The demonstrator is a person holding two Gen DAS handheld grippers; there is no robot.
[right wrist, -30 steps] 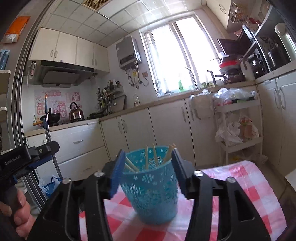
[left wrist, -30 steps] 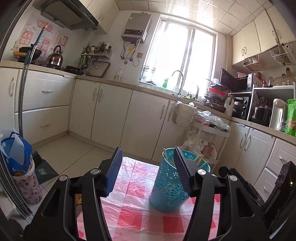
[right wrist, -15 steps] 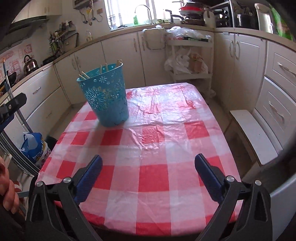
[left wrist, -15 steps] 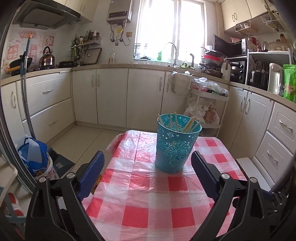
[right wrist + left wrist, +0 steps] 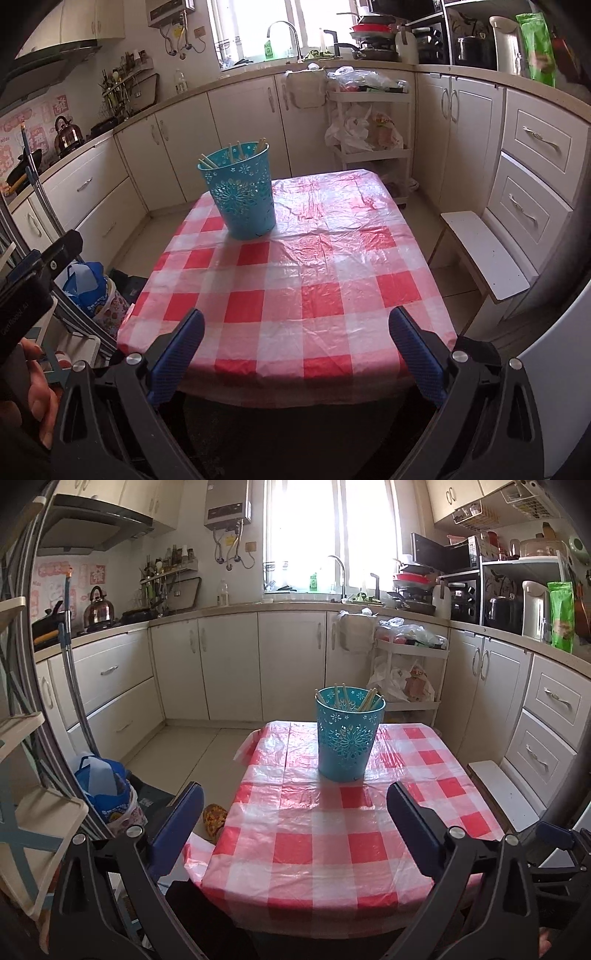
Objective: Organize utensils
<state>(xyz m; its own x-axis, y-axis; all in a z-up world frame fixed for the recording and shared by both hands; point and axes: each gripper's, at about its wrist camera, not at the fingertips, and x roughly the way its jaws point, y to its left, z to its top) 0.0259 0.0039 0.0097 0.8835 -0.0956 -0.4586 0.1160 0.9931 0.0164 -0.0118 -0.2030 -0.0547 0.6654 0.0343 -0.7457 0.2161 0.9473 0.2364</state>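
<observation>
A teal perforated holder [image 5: 349, 734] stands upright on the far part of a table with a red-and-white checked cloth [image 5: 317, 845]. Several wooden chopsticks [image 5: 367, 701] stick out of its top. It also shows in the right wrist view [image 5: 242, 192], with the chopsticks [image 5: 231, 153] inside. My left gripper [image 5: 295, 812] is open and empty, held back over the table's near edge. My right gripper [image 5: 295, 332] is open and empty, also back at the near edge of the cloth [image 5: 295, 288]. The left gripper's body [image 5: 33, 273] shows at the left of the right wrist view.
A white bench [image 5: 484, 254] stands to the right of the table. A white trolley with bags [image 5: 406, 672] stands behind it. A blue bag [image 5: 103, 790] and a slipper [image 5: 214, 818] lie on the floor at the left. Cabinets line the walls.
Both grippers have pulled back from the teal holder and opened wide. The holder now stands far off on the table, and both views have dropped toward the table's near edge.
</observation>
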